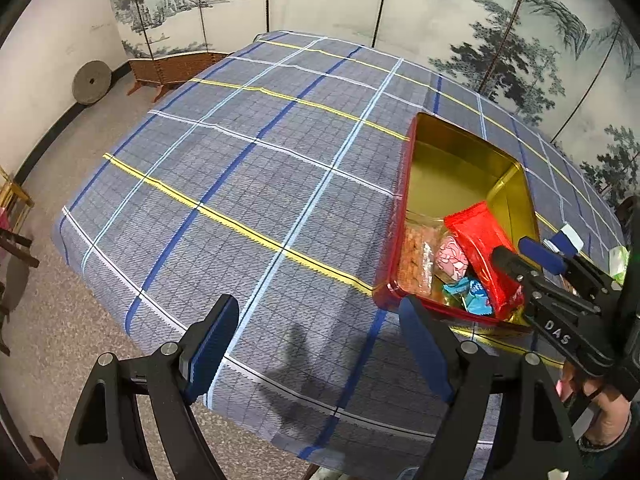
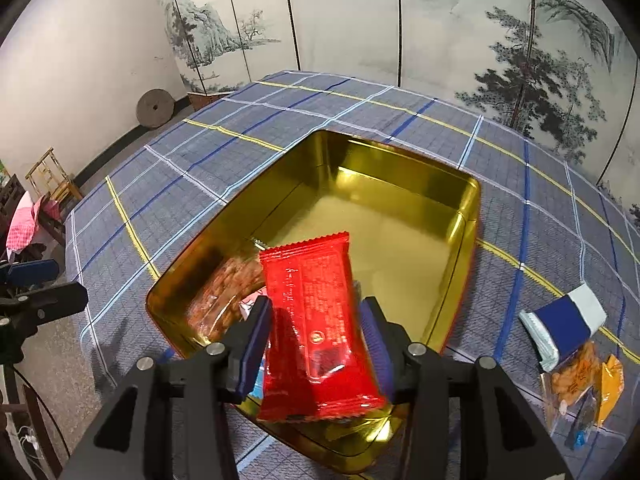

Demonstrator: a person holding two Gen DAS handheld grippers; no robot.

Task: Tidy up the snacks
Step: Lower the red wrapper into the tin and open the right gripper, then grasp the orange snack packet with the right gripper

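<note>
Now the right gripper [image 2: 316, 344] hangs over the near end of the gold tin [image 2: 464, 232], a red packet [image 2: 312, 312] between its fingers; whether the pads pinch it or have just let go I cannot tell; the left gripper [image 1: 316, 344] waits spread wide and empty over the checked cloth [image 1: 240, 184]; the step in hand looks like dropping this packet in; next comes the loose pile of snacks [image 2: 576, 360] beside the tin.
</note>
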